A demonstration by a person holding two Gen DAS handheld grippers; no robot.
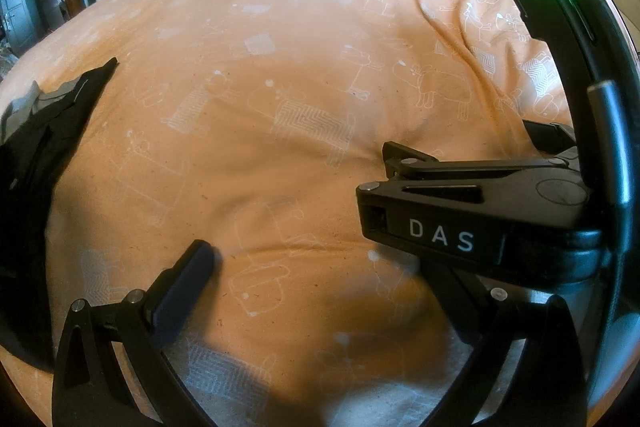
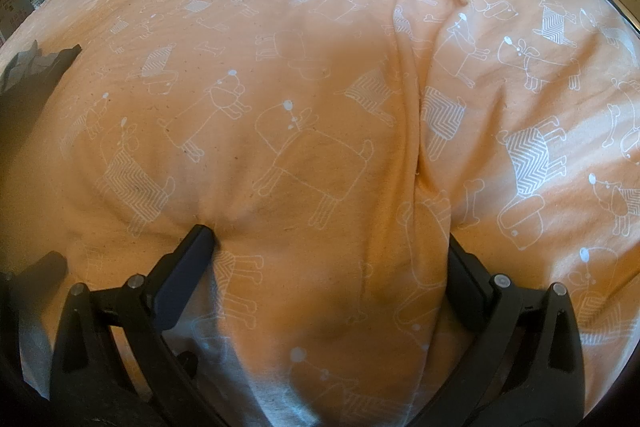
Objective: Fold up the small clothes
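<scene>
Both your left gripper (image 1: 320, 267) and right gripper (image 2: 328, 251) are spread wide, empty, pressing the orange bedsheet (image 2: 320, 107); the dark garment (image 1: 44, 131) lies at nine o'clock; closing now risks pinching sheet instead.

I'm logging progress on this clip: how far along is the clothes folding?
Nothing looks folded yet. The dark garment lies bunched at the left edge of the orange dog-print bedcover, untouched. In hand: nothing; the left gripper and right gripper are both open over bare cover, the right one's fingers pressing into it. Left: picking up the garment and all folding.
</scene>
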